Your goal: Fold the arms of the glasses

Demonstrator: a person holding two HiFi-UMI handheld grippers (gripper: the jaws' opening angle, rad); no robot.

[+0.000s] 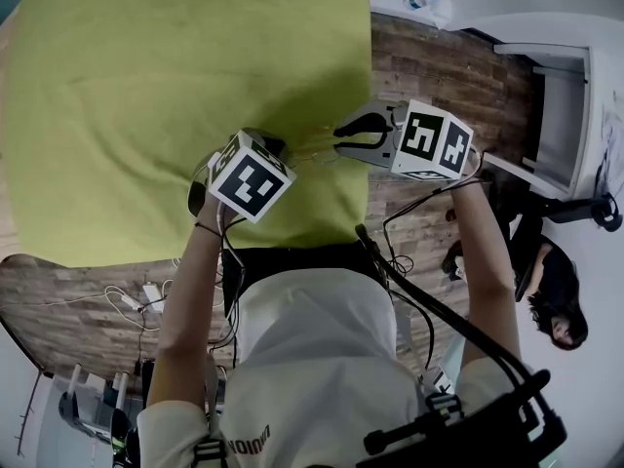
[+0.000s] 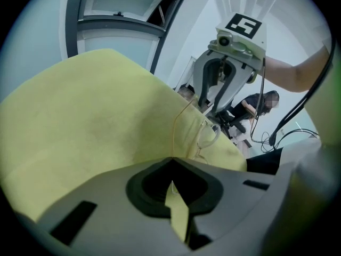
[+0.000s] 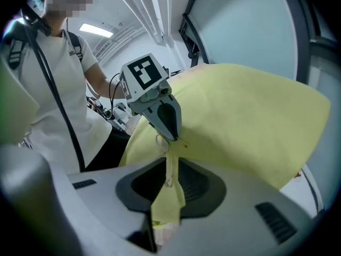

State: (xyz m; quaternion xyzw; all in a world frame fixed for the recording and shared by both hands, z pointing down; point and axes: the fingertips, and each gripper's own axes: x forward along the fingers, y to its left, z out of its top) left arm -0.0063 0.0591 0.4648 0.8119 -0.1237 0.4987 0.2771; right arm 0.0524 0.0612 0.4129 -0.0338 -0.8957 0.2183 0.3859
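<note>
Thin gold-wire glasses (image 1: 314, 150) with clear lenses lie near the front right corner of the yellow-green cloth (image 1: 175, 86), between my two grippers. My left gripper (image 1: 283, 152) is shut on them: in the left gripper view one arm (image 2: 175, 127) curves down into its closed jaws (image 2: 172, 181), and a lens (image 2: 206, 135) lies just beyond. My right gripper (image 1: 338, 136) faces it from the right. Its jaws (image 3: 169, 167) stand apart, with a thin glasses arm (image 3: 169, 176) in the gap, unpressed. The left gripper's tip (image 3: 169, 132) is just ahead.
The cloth's right edge (image 1: 367, 164) runs just under the right gripper, with brown wood planks (image 1: 439, 76) beyond it. White furniture (image 1: 561, 105) stands at the far right, a seated person (image 1: 558, 305) is below it, and cables (image 1: 136, 298) lie at lower left.
</note>
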